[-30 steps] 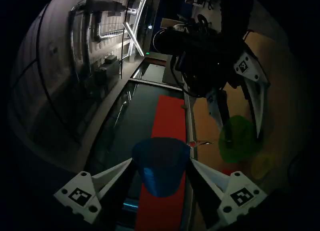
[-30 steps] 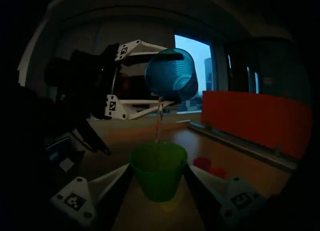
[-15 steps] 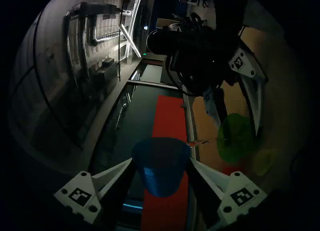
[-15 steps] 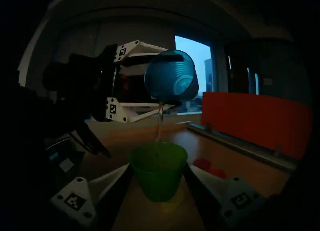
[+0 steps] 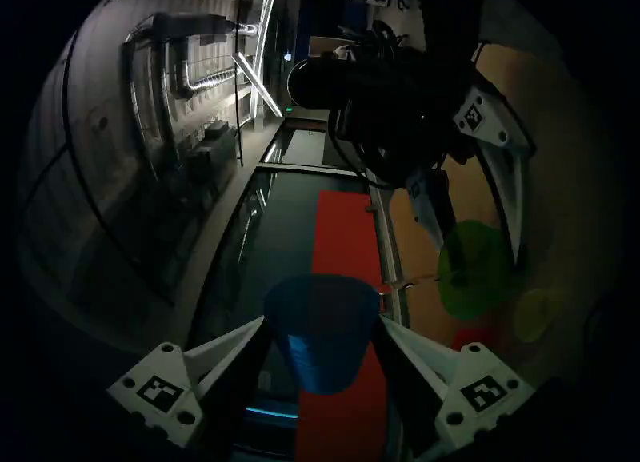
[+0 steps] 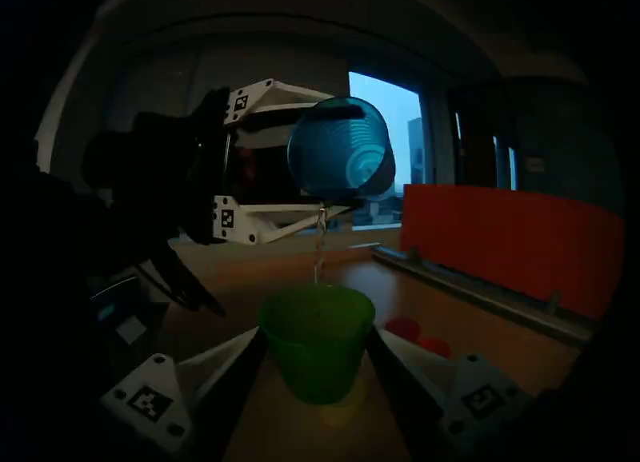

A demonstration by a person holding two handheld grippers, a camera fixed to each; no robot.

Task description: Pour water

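Observation:
In the left gripper view my left gripper [image 5: 322, 326] is shut on a blue cup [image 5: 322, 346]. The right gripper view shows that blue cup [image 6: 340, 150] tipped on its side, mouth toward the camera, in the left gripper [image 6: 352, 154]. A thin stream of water [image 6: 320, 246] falls from its rim into a green cup [image 6: 318, 346]. My right gripper [image 6: 318, 334] is shut on the green cup, which is upright just above the wooden table [image 6: 416, 302]. From the left gripper view the green cup [image 5: 472, 266] sits between the right gripper's white fingers [image 5: 512, 198].
A red panel [image 6: 512, 238] stands along a rail at the table's far edge, also visible as the red panel [image 5: 344, 238]. Two small red objects [image 6: 404, 328] lie on the table to the right of the green cup. A person's dark hand [image 6: 152, 182] holds the left gripper. A window [image 6: 384, 134] is behind.
The water stream keeps running from the blue cup into the green cup. The left gripper has shifted slightly; the green cup stays where it was.

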